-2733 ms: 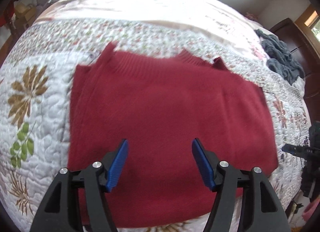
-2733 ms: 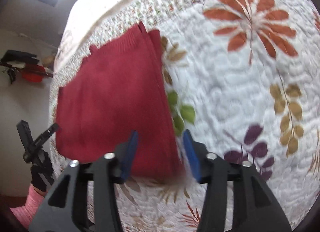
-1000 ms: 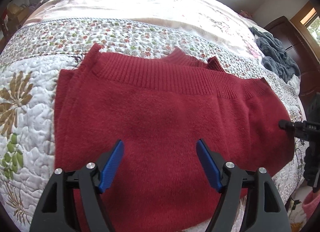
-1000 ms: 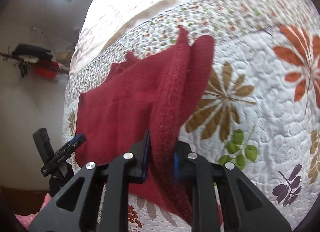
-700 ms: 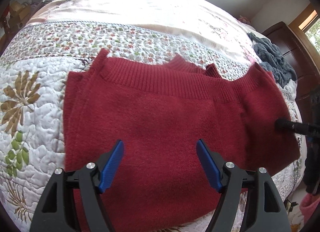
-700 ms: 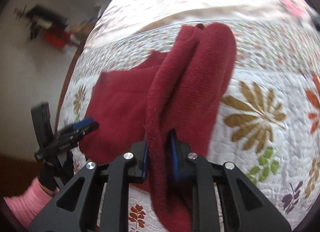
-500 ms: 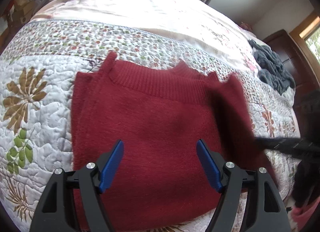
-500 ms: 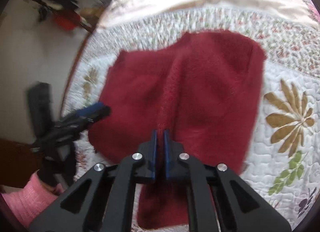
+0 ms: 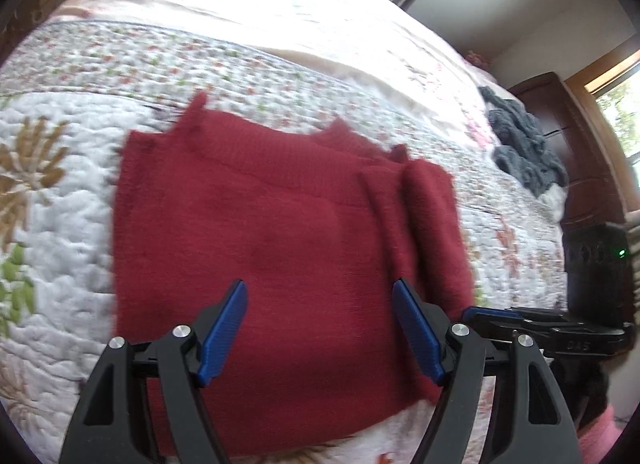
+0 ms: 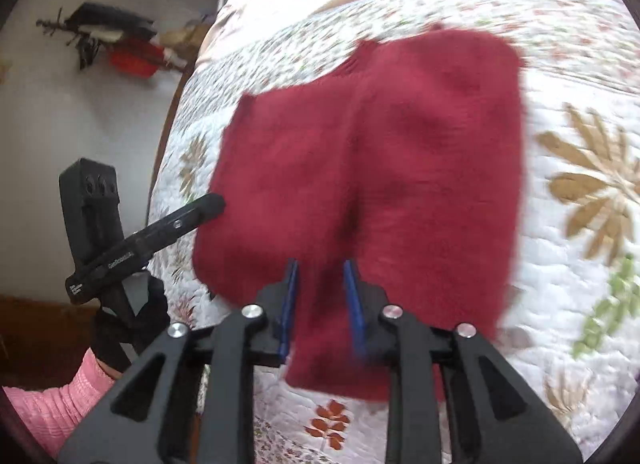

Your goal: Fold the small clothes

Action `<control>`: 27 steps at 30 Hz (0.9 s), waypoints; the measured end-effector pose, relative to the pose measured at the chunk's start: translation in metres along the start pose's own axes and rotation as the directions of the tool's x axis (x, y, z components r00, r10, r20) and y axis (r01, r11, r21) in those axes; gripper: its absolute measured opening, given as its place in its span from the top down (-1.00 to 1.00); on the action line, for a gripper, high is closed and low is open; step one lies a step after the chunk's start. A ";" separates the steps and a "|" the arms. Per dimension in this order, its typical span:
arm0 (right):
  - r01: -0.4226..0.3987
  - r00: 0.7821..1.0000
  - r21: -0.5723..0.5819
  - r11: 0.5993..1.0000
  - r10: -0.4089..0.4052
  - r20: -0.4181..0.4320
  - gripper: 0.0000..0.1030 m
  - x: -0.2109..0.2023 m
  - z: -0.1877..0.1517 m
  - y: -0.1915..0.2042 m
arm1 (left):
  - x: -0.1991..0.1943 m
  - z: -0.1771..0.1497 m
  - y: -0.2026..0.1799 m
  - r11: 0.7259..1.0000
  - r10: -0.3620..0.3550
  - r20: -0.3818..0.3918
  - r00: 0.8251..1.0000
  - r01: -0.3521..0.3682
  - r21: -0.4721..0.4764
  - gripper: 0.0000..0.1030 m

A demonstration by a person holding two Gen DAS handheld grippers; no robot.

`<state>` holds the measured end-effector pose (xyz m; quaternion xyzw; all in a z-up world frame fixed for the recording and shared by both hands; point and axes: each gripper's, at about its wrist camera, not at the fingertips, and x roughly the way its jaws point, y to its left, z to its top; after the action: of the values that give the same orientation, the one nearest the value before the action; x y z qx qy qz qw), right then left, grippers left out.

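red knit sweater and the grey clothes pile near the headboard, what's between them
Only bare floral quilt lies between the red knit sweater and the grey clothes pile; the left wrist view shows it.

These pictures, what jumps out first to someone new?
A dark red knitted sweater lies half folded on the white floral quilted bedspread. The left hand-held gripper hovers open over it; the right hand-held gripper, slightly open, straddles its near edge.
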<state>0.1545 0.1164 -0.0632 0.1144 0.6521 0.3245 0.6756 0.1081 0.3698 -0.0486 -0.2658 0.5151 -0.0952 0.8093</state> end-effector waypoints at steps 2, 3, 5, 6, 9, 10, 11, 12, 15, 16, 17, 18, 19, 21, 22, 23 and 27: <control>-0.019 1.000 0.055 0.998 0.018 0.023 0.56 -0.012 -0.004 -0.017 | 0.009 0.003 -0.012 0.999 -0.039 -0.016 0.999 0.039 0.005 -0.46; -0.042 0.998 0.093 0.995 0.038 0.042 0.56 -0.018 -0.008 -0.029 | 0.015 0.004 -0.018 0.998 -0.058 -0.027 0.998 0.058 0.008 -0.46; -0.088 0.994 0.144 0.986 0.078 0.076 0.56 -0.030 -0.013 -0.046 | 0.029 0.007 -0.030 0.995 -0.097 -0.060 0.994 0.097 0.004 -0.46; -0.125 0.989 0.171 0.977 0.109 0.101 0.56 -0.037 -0.017 -0.056 | 0.040 0.007 -0.036 0.993 -0.116 -0.084 0.990 0.116 0.000 -0.46; -0.260 0.959 0.210 0.942 0.227 0.169 0.34 -0.054 -0.030 -0.077 | 0.062 0.007 -0.047 0.990 -0.142 -0.128 0.982 0.143 -0.005 -0.46; -0.262 0.956 0.214 0.941 0.223 0.189 0.28 -0.059 -0.034 -0.081 | 0.071 0.007 -0.048 0.987 -0.159 -0.143 0.977 0.158 -0.021 -0.46; -0.253 0.957 0.220 0.942 0.209 0.202 0.23 -0.064 -0.037 -0.086 | 0.077 0.007 -0.049 0.985 -0.174 -0.152 0.973 0.170 -0.039 -0.46; -0.239 0.959 0.238 0.941 0.191 0.209 0.23 -0.066 -0.040 -0.094 | 0.080 0.006 -0.049 0.983 -0.184 -0.154 0.971 0.178 -0.053 -0.46; -0.217 0.963 0.283 0.934 0.158 0.217 0.17 -0.066 -0.043 -0.110 | 0.090 0.006 -0.047 0.977 -0.200 -0.155 0.967 0.185 -0.104 -0.46; -0.192 0.967 0.306 0.933 0.127 0.219 0.12 -0.067 -0.042 -0.115 | 0.092 0.007 -0.047 0.977 -0.198 -0.157 0.968 0.183 -0.108 -0.46; -0.179 0.969 0.313 0.933 0.112 0.222 0.11 -0.069 -0.043 -0.119 | 0.093 0.007 -0.049 0.979 -0.190 -0.156 0.969 0.174 -0.109 -0.46; -0.161 0.969 0.318 0.934 0.089 0.229 0.11 -0.074 -0.043 -0.121 | 0.093 0.008 -0.049 0.980 -0.185 -0.155 0.971 0.169 -0.106 -0.46; -0.143 0.969 0.326 0.934 0.066 0.236 0.08 -0.078 -0.043 -0.124 | 0.092 0.007 -0.050 0.981 -0.181 -0.153 0.972 0.166 -0.103 -0.46; -0.088 0.972 0.358 0.930 0.001 0.237 -0.22 -0.084 -0.044 -0.136 | 0.088 0.006 -0.053 0.980 -0.182 -0.144 0.973 0.169 -0.101 -0.46; -0.047 0.974 0.378 0.925 -0.041 0.222 -0.33 -0.085 -0.043 -0.142 | 0.085 0.005 -0.053 0.981 -0.178 -0.137 0.974 0.166 -0.097 -0.46; -0.015 0.974 0.399 0.917 -0.076 0.211 -0.33 -0.086 -0.042 -0.149 | 0.083 0.004 -0.053 0.982 -0.173 -0.132 0.976 0.162 -0.094 -0.46; -0.065 0.979 0.472 0.879 -0.036 0.202 -0.33 -0.081 -0.032 -0.182 | 0.076 0.001 -0.050 0.981 -0.177 -0.120 0.977 0.165 -0.104 -0.46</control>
<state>0.1814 -0.0786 -0.1070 0.3144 0.6379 0.1459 0.6877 0.1496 0.2957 -0.0817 -0.3399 0.5454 -0.1572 0.7499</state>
